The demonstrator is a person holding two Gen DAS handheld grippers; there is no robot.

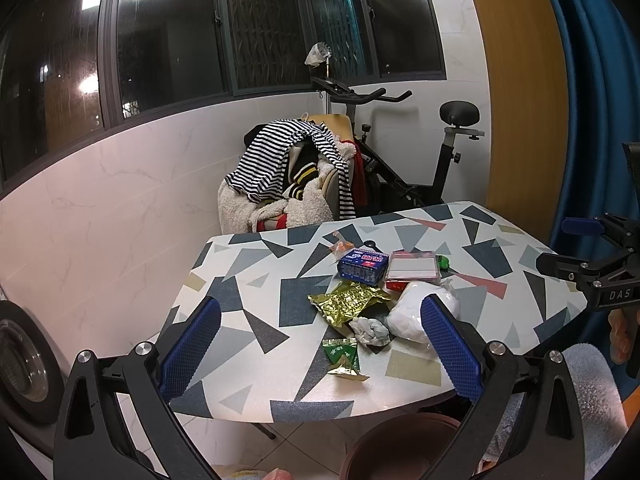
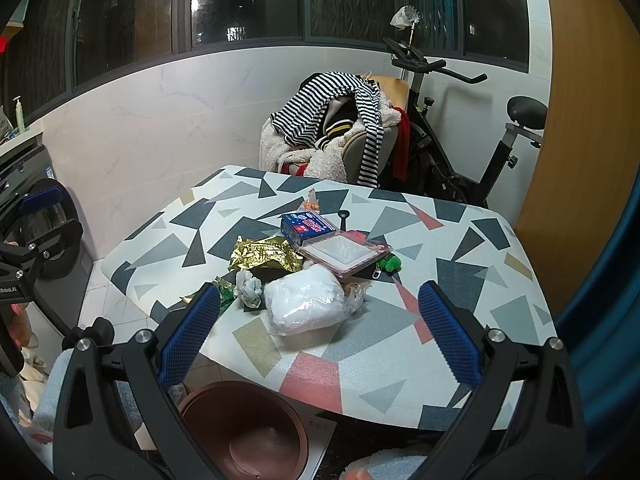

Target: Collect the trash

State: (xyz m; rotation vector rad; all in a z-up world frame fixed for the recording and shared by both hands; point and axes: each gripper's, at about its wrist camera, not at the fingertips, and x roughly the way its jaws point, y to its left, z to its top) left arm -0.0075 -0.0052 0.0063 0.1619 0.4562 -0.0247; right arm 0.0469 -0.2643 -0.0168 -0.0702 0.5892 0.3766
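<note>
Two hand-held grippers hover over the near edge of the surface point(image 1: 256, 280), both with jaws spread wide apart and holding nothing. The left hand-held gripper point(image 1: 320, 348) frames a green packet point(image 1: 342, 354), a crumpled grey wad point(image 1: 370, 330) and a white bag point(image 1: 412, 314); none touches its blue pads point(image 1: 192, 348). The right hand-held gripper point(image 2: 320, 334) frames the same white bag point(image 2: 306, 300), which lies between its pads without contact.

Trash lies clustered at the middle of the surface. A gold foil wrapper point(image 2: 264, 256) lies just beyond the wad point(image 2: 248, 286). A blue box point(image 2: 306, 228) stands behind the foil, beside a flat pink-rimmed pack point(image 2: 342, 256). A small orange wrapper point(image 2: 312, 202) lies beyond the box. A green toy point(image 2: 390, 262) rests at the right of the pack.

A brown bin point(image 2: 244, 432) stands on the floor below the near edge of the surface. A chair piled with clothes point(image 2: 332, 128) and an exercise bike point(image 2: 460, 128) stand beyond the surface.
</note>
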